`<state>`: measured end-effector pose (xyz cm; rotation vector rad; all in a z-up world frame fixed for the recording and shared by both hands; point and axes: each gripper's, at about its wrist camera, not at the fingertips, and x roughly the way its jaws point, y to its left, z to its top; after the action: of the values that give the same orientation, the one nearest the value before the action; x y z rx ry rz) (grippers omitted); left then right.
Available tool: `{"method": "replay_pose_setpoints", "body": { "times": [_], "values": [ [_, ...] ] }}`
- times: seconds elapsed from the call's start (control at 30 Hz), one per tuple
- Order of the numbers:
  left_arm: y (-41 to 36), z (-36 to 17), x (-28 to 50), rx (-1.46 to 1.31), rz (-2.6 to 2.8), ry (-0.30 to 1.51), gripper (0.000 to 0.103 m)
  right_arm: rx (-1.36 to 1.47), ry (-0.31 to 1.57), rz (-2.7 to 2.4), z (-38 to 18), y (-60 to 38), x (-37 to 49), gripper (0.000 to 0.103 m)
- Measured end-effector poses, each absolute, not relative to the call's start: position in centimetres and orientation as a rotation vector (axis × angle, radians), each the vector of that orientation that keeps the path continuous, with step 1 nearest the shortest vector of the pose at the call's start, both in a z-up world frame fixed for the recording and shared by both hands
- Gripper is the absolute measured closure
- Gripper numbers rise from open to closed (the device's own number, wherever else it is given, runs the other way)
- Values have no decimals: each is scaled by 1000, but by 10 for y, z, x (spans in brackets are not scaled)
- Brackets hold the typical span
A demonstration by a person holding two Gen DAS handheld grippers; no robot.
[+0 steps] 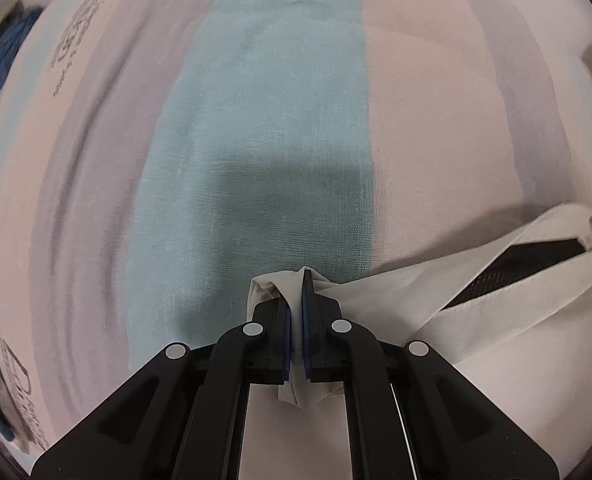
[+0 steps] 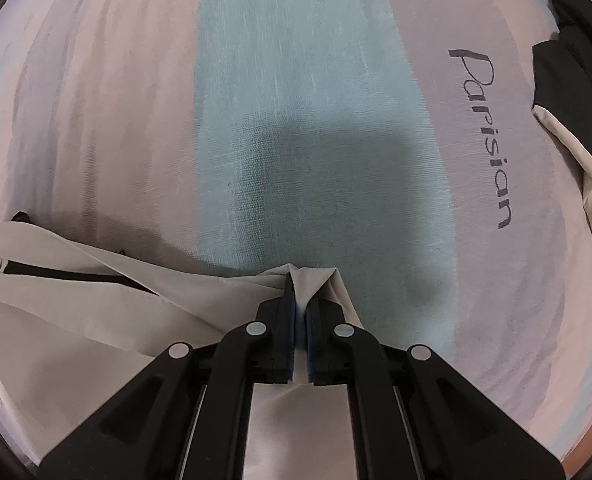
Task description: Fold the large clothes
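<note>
Left wrist view: the left gripper [image 1: 296,300] was seen at the lower centre of the frame, its jaws closed tight on a pinched fold of the cream garment [image 1: 436,304]. The cloth was bunched between the blue pads [image 1: 306,320] and was drawn away toward the right of the frame, where a black strip [image 1: 524,264] was shown running along it. Beneath it a striped sheet [image 1: 264,120] was spread, pale blue down the middle and pinkish white at either side, with printed lettering in the upper left.

In the right wrist view the right gripper [image 2: 299,296] was likewise shown clamped on an edge of the same cream garment [image 2: 96,300], which was stretched off to the lower left of the frame. The word "Parisian" [image 2: 482,136] was printed on the striped sheet [image 2: 296,80] at the right, and a black and cream piece of clothing [image 2: 568,80] was seen at the upper right edge.
</note>
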<state>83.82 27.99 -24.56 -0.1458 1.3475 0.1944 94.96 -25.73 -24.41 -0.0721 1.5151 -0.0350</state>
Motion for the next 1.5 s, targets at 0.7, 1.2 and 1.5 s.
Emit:
{"method": "replay_pose_setpoints", "body": {
  "times": [0.7, 1.2, 1.5],
  "values": [
    [257, -143, 787, -192, 163, 1113, 6, -23, 1199, 117, -125, -227, 904, 14],
    [98, -152, 650, -93, -130, 1072, 6, -176, 1134, 305, -120, -132, 659, 8],
    [101, -238, 628, 1, -51, 1169, 9, -279, 1135, 235, -205, -159, 637, 8]
  ]
}}
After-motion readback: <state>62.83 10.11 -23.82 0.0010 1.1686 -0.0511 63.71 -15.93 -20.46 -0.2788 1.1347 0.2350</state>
